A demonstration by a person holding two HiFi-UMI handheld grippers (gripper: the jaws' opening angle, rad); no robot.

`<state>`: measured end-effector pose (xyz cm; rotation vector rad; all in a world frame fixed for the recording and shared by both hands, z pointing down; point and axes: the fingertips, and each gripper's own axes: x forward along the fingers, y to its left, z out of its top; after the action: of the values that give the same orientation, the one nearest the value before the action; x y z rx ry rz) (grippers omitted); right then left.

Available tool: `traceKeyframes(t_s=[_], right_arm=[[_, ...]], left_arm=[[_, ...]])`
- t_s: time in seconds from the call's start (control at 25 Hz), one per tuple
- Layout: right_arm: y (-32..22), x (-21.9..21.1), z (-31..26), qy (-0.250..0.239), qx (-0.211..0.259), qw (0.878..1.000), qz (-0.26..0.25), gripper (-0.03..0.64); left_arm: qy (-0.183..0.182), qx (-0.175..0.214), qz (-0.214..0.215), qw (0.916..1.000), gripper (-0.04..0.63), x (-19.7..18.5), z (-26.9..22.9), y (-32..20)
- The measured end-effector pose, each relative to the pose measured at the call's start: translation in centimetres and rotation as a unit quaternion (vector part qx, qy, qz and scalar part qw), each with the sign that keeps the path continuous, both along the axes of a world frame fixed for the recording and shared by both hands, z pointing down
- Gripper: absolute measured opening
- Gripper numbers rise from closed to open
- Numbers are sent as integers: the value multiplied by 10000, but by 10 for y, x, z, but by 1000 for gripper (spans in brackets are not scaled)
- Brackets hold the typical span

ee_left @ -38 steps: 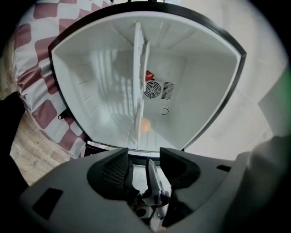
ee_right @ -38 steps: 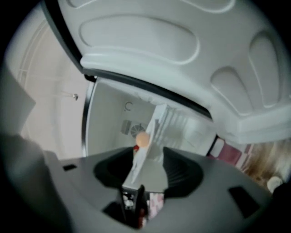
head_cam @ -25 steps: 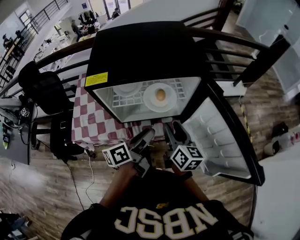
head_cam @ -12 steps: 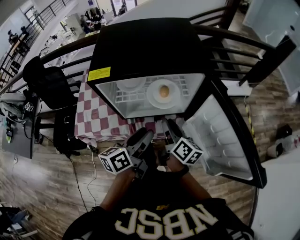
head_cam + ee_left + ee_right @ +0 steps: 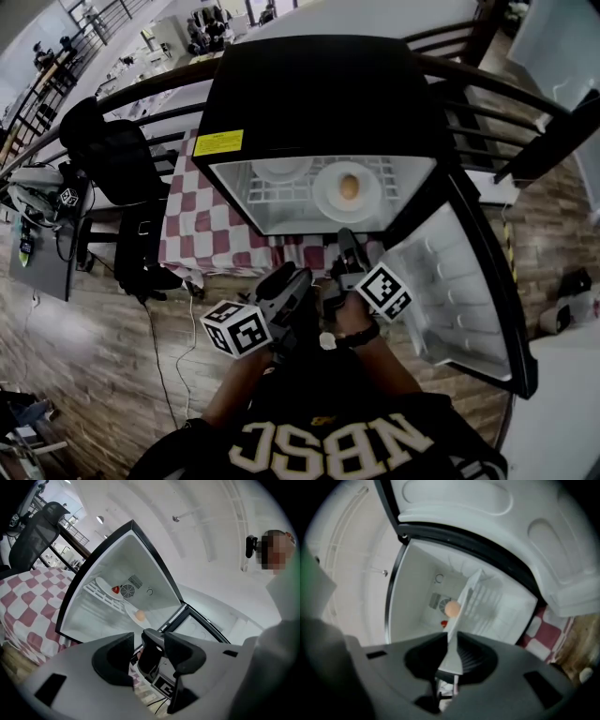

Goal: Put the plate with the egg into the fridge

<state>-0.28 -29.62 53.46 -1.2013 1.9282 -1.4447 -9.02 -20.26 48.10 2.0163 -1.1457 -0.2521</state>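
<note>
Right gripper [image 5: 453, 644]: jaws have just been closing. They stand a narrow slit apart with nothing gripped; only the pale fridge interior shows through the gap.

Left gripper [image 5: 147, 641]: jaws moderately apart and empty. The dark shape between them is the right gripper, seen beyond.

In the head view both grippers sit just beside each other at lower centre, outside the fridge [image 5: 319, 94] and below its opening.

Risks, as judged:
- The door [image 5: 459, 281] hangs wide open at right of frame. If closing it comes next, narrow empty jaws give a poor hold on a broad panel, and a push could slip.
- A hard swing or slam would jolt the cabinet. The egg [image 5: 349, 187] lies loose on a shallow plate [image 5: 323, 192] and could roll off.
- The grippers are crowded together and could knock each other on the next reach.
- The fridge stands on a checked cloth [image 5: 197, 234]. A shove might shift it.

Task's thing:
- The plate is white and round, flat on the wire shelf [image 5: 281, 199], right of centre in the opening.
- The egg is pale brown, whole, and about mid-plate.
- A second white dish [image 5: 281, 169] sits to its left, apart from it.
- In the left gripper view the plate appears toward the shelf's front. I cannot tell how much margin is left.
- Placement looks done; the door is not yet shut.
</note>
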Motion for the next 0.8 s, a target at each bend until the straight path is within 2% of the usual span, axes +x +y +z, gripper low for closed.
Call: traceKeyframes(t_s=[0.44, 0.8], right_arm=[[-24, -7, 1, -676, -288, 9972, 116, 43], [-50, -1, 3, -696, -386, 9962, 348, 37]], left_arm=[[535, -394, -22, 9978, 210, -1, 15, -7], [614, -557, -1, 9966, 207, -2, 24, -14]])
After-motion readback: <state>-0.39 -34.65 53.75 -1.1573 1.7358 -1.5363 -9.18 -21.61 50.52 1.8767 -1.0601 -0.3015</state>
